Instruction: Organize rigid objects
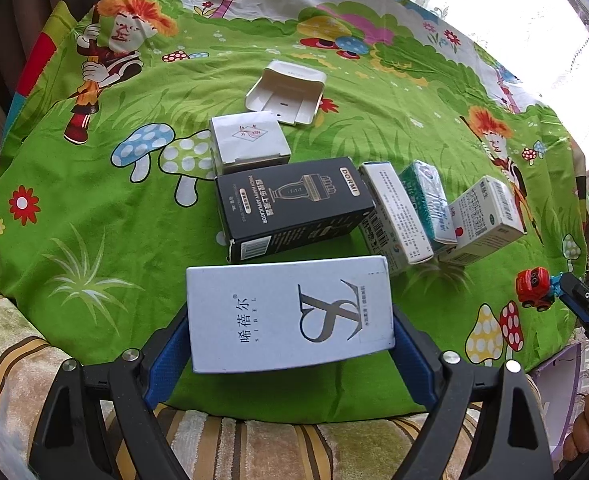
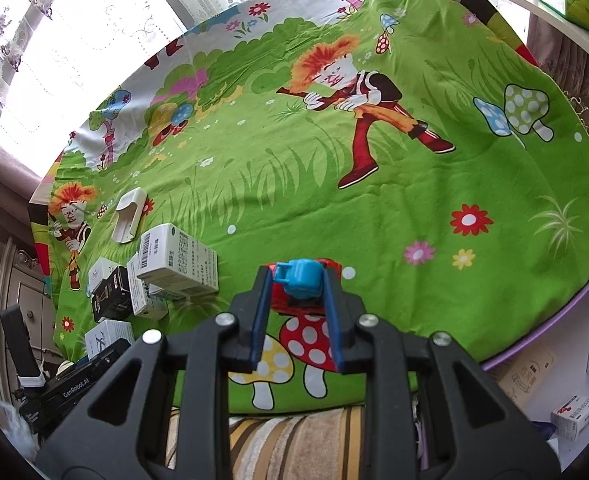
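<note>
My left gripper (image 1: 290,332) is shut on a pale blue-grey box (image 1: 290,312) with a large looping logo, its blue pads (image 1: 166,344) pressing on both short sides near the cloth's front edge. Behind it lie a black DORMI box (image 1: 294,208), a small white box (image 1: 248,142) and a white plastic holder (image 1: 284,92). Three medicine boxes (image 1: 428,200) lean together to the right. My right gripper (image 2: 297,278) is shut on a red toy car with a blue top (image 2: 304,284), just above the cloth. That toy car (image 1: 532,286) also shows at the far right of the left wrist view.
A green cartoon cloth (image 2: 374,220) covers the round table and stretches bare to the right of the boxes. A striped blanket (image 1: 254,448) lies along the near edge. A green packet (image 2: 574,0) sits on a shelf, and a medicine carton (image 2: 574,420) lies below the table.
</note>
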`<state>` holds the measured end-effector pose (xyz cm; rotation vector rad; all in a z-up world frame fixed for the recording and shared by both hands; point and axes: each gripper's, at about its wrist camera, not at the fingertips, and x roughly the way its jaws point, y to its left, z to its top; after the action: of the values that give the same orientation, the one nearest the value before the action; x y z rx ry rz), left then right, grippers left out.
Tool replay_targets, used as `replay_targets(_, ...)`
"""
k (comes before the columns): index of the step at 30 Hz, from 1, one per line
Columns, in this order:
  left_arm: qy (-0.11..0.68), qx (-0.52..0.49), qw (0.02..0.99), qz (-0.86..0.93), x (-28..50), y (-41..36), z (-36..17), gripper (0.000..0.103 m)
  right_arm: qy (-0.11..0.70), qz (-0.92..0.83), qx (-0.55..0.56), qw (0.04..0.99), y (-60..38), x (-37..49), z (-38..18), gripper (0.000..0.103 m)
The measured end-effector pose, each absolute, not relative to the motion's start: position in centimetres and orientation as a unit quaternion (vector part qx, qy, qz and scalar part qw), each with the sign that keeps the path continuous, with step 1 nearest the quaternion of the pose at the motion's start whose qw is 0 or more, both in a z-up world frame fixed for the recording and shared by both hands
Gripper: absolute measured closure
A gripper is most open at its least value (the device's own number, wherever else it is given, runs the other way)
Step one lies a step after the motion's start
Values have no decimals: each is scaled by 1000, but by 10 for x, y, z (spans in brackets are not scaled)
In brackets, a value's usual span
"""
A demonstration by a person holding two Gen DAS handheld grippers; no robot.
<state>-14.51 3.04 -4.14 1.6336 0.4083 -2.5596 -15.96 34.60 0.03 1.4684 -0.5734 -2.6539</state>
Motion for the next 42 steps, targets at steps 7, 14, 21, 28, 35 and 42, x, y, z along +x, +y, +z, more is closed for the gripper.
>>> replay_targets(7, 127, 502, -31, -855, -139, 60, -15, 13, -204, -868, 452, 7, 391, -114, 17, 74)
replay_targets(14, 99, 497, -115, -854, -125, 119, 4, 13, -214, -872, 440, -37, 444, -64, 19, 74)
replay_targets(21, 49, 505, -199, -838, -104, 194, 11, 13, -238, -854, 459, -69, 487, -19, -9, 74)
replay_targets(28, 13, 514, -253, -820, -87, 249, 10, 13, -261, -832, 483, -76, 516, 16, -40, 74)
replay_targets(35, -11, 520, -275, -808, -79, 278, 6, 13, -266, -812, 515, -72, 522, 19, -77, 74)
replay_targets(42, -26, 523, -288, -802, -75, 295, 3, 13, -257, -800, 538, -71, 521, 15, -98, 73)
